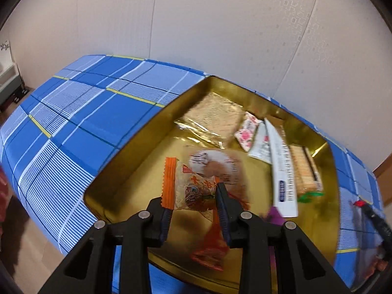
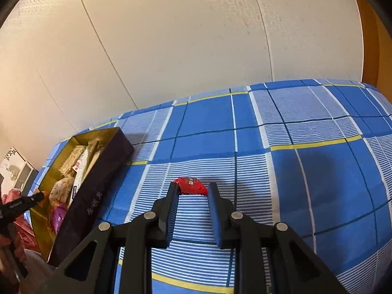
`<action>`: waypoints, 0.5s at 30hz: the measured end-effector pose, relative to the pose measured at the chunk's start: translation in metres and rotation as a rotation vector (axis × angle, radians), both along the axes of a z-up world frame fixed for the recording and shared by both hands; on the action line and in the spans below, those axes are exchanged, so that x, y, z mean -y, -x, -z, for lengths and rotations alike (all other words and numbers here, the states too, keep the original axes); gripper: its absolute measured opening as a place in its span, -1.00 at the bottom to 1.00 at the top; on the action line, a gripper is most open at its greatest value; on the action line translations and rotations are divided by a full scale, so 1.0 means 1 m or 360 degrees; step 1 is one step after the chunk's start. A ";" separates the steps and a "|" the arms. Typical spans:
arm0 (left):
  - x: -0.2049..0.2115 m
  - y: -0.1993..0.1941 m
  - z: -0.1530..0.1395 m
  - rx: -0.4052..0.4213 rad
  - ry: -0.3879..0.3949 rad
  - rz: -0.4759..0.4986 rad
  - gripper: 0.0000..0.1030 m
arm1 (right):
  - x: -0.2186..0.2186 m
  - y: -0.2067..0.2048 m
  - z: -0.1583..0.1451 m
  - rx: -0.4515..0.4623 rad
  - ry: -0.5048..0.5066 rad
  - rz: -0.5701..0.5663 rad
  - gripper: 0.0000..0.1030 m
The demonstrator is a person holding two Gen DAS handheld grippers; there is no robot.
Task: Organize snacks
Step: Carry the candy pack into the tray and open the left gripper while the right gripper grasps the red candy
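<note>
Left claw [image 1: 193, 210] pinching orange snack packet [image 1: 191, 188] above gold box [image 1: 127, 171]; right claw [image 2: 192, 191] pinching red candy [image 2: 191, 185] by its edge. Could slip out mid-carry.

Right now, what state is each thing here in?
Orange-edged clear snack packet: gripped between the left fingers, held over the box.
Small red foil candy: lying on the blue checked cloth, clamped by the right fingers.
Dark gold-lined box: open, partly filled with snacks.
</note>
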State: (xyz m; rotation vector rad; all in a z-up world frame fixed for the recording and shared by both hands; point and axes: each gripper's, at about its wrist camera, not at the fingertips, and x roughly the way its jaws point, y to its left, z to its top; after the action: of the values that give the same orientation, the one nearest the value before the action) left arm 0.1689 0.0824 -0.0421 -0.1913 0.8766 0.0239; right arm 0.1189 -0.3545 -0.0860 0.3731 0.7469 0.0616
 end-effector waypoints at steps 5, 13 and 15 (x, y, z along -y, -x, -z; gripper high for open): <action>-0.006 -0.003 0.008 -0.0001 -0.0015 -0.0014 -0.31 | 0.000 0.004 -0.007 0.0055 -0.0031 -0.0003 -0.53; -0.008 -0.001 0.007 0.0017 -0.0073 -0.0044 -0.26 | 0.001 0.010 -0.010 0.0078 -0.0076 0.0009 -0.53; -0.005 0.002 0.006 0.0033 -0.0115 -0.0024 0.04 | -0.001 0.011 -0.010 0.0083 -0.0077 0.0003 -0.53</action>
State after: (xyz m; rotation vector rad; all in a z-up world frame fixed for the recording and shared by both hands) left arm 0.1674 0.0871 -0.0480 -0.1300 0.8524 0.0673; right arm 0.1078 -0.3534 -0.0757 0.4168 0.6947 0.0874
